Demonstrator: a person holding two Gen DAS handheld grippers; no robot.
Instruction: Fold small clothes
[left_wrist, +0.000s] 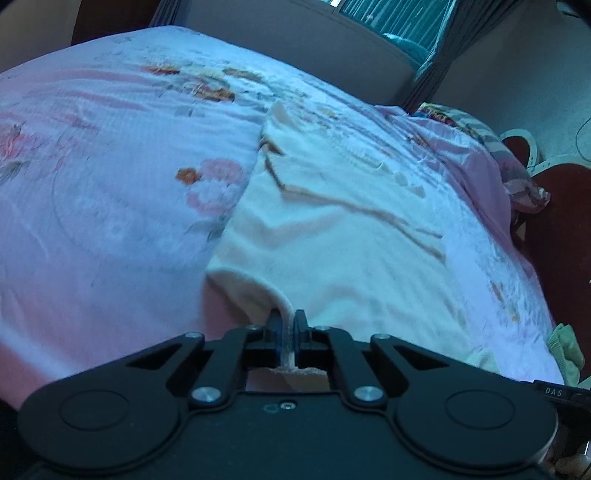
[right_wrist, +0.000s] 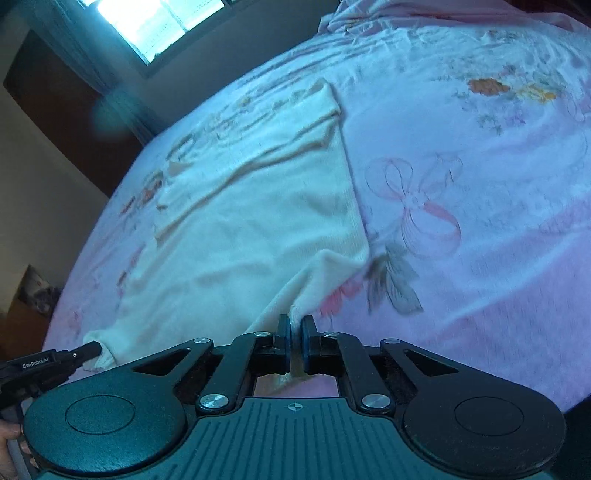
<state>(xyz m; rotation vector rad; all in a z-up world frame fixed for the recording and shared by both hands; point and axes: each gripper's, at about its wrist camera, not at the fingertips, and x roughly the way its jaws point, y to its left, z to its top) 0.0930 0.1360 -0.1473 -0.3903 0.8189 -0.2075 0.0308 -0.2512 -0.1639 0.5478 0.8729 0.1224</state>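
Left wrist view: the left gripper (left_wrist: 287, 323) pinches the near hem of a cream knit garment (left_wrist: 332, 229) spread flat on a pink floral bedsheet (left_wrist: 110, 184). Right wrist view: the right gripper (right_wrist: 294, 328) clamps the hem's other corner, apparently so both can fold it away.

The left gripper (left_wrist: 286, 325) is showing a matte black body with two round discs flanking the tongs, angled linkage arms pinned by silver screws (left_wrist: 204, 393), and a small round port sitting just behind the narrow black fingers (left_wrist: 274, 325). The right gripper (right_wrist: 293, 332) is wearing the same black discs and silver-pinned links, but with blue pads (right_wrist: 283, 345) on the fingers and a ribbed teal plate (right_wrist: 295, 435) bearing a crosshair mark behind them. White lettering is showing on the black gripper bodies glimpsed beside the tongs.
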